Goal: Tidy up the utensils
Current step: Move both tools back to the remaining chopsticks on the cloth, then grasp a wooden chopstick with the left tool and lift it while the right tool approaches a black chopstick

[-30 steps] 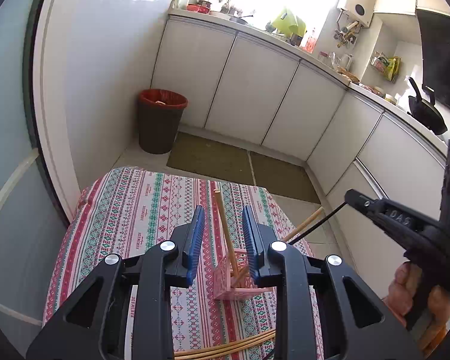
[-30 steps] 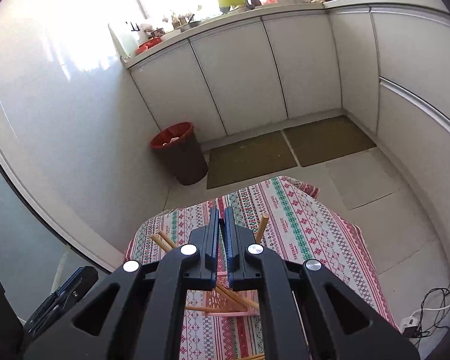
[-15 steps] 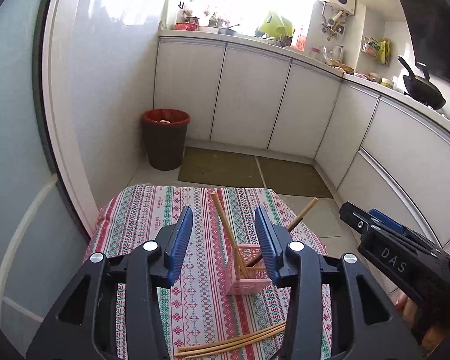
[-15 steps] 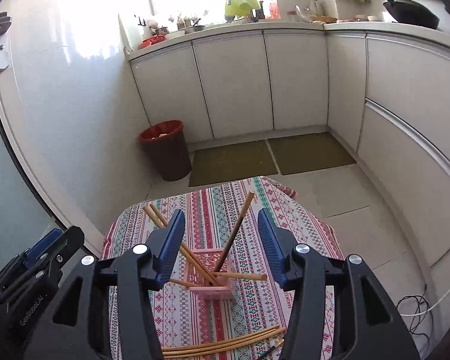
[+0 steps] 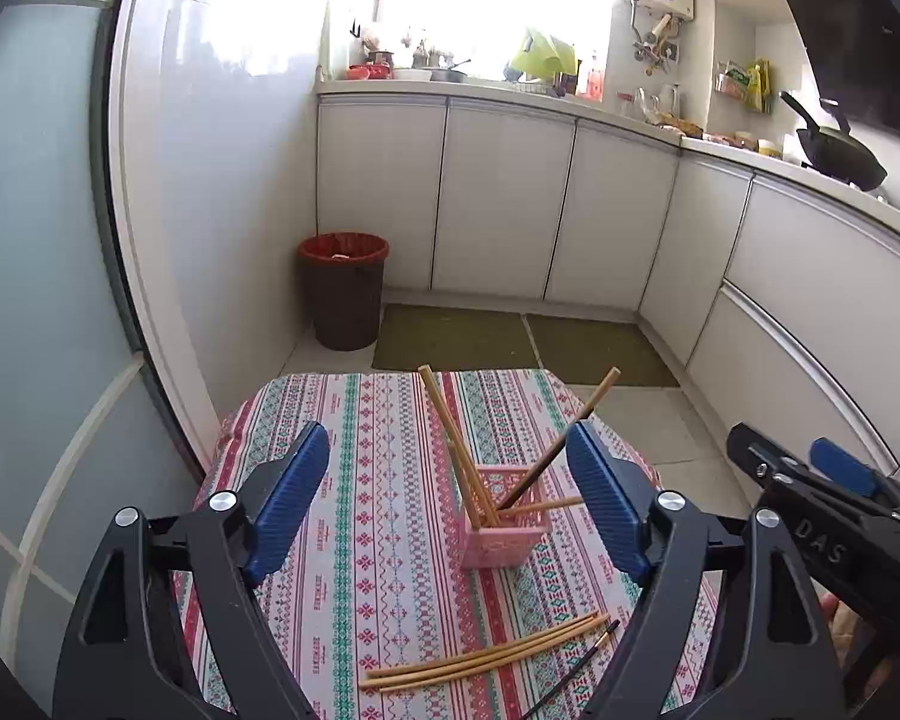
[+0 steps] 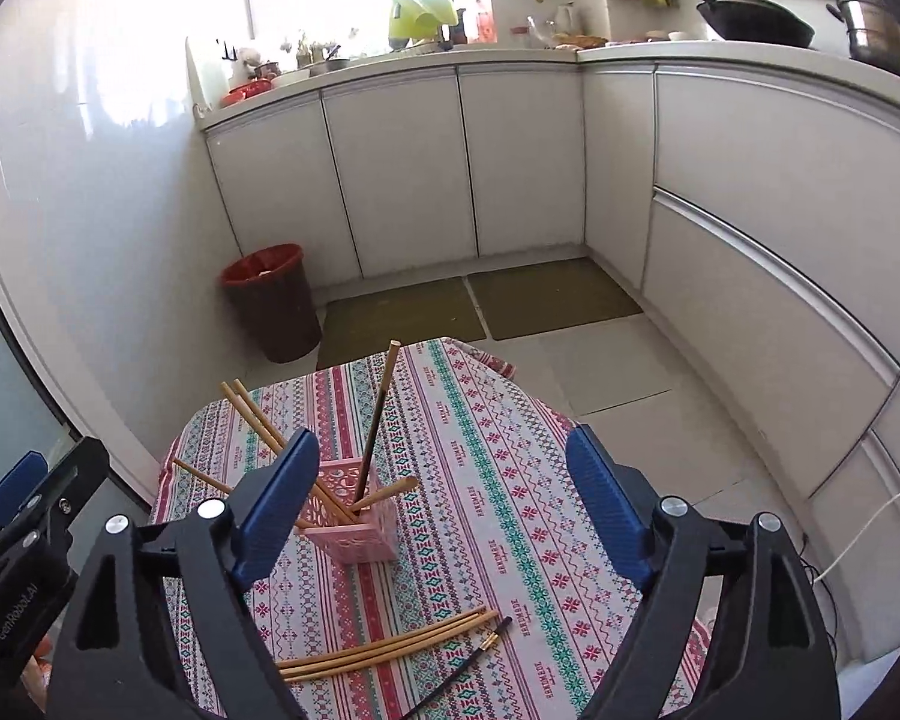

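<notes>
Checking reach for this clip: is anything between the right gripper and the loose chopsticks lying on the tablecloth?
Nothing visible. The right gripper is open above the table, and the loose chopsticks lie bare on the tablecloth, nearer than the pink holder.

A: Where does the utensil holder (image 5: 504,531) stand?

B: On the tablecloth (image 5: 378,546), near the table's middle, with several chopsticks (image 5: 450,444) leaning out of it in different directions.

A: And the loose chopsticks (image 5: 486,657)?

B: Flat on the cloth, nearer the cameras than the holder (one separate stick (image 6: 459,669) lies just beside the bunch).

A: Beyond the table?

B: Floor mats (image 5: 456,339), then cabinets (image 5: 498,204); a trash bin (image 5: 342,288) stands left of the mats, against the wall.
</notes>
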